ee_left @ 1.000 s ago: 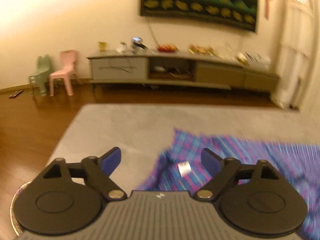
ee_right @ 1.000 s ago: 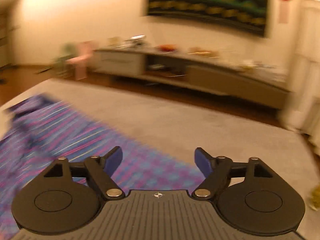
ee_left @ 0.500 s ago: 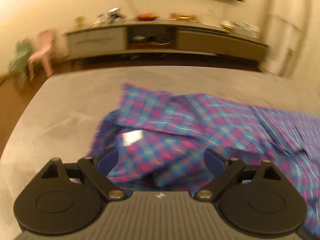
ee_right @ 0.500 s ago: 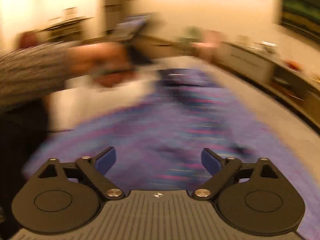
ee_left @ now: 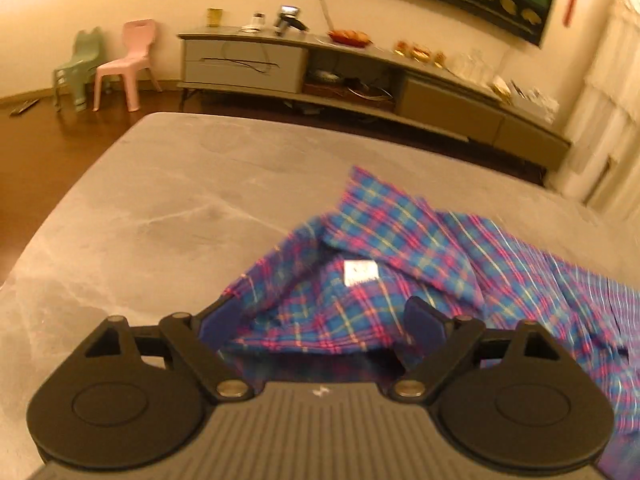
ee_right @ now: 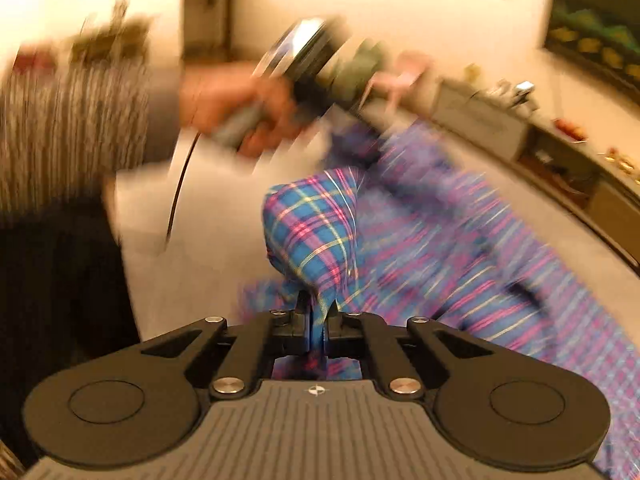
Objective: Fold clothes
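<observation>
A blue, pink and yellow plaid shirt lies rumpled on the grey table, collar and white neck label facing me. My left gripper is open, its fingers on either side of the collar area, just above the cloth. In the right wrist view my right gripper is shut on a bunched fold of the shirt, lifted off the table. The left gripper shows blurred there, held in the person's hand above the shirt's far end.
A long low TV cabinet with small items stands behind the table, with a pink chair and a green chair to the left. The person's striped sleeve fills the left of the right wrist view.
My right gripper swung left and closed on a fold of the shirt. My left gripper came down over the collar and stayed open.
</observation>
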The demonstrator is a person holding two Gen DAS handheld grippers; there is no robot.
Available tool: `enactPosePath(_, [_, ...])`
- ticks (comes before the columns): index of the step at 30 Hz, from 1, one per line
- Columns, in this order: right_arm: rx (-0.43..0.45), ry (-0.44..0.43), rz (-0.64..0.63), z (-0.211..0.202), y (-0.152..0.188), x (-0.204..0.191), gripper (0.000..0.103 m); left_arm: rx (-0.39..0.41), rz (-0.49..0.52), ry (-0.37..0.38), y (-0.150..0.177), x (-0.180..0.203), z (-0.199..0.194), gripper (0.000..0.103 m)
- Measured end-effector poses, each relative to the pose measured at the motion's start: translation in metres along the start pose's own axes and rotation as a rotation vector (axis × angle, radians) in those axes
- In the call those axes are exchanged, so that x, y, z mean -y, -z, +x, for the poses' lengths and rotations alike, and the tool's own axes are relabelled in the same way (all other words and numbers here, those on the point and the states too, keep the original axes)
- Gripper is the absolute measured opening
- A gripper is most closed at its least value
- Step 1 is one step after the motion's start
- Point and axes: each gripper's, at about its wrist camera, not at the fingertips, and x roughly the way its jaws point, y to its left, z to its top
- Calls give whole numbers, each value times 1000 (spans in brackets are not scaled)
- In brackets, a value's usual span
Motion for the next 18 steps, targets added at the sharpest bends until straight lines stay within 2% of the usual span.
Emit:
enactPosePath(3, [109, -109, 130, -41, -23, 39, 4, -10, 6, -19, -2, -5, 4, 92])
enactPosePath(6, [100, -72, 140, -44, -26, 58, 4, -19, 36, -53, -1, -6, 8, 91])
enactPosePath(10, [139, -109, 258, -48, -13, 85, 4, -24, 96, -107, 1, -3, 12, 90])
enactPosePath(13, [168, -119, 354, -48, -6, 104, 4, -39, 127, -182, 3, -7, 19, 89])
enactPosePath(15, [205, -144, 436, -53, 4, 118, 4, -44, 115, -214, 2, -15, 22, 85])
enactPosePath(18, [243, -191, 553, -53, 17, 138, 4, -40, 63, -246, -2, -28, 23, 84])
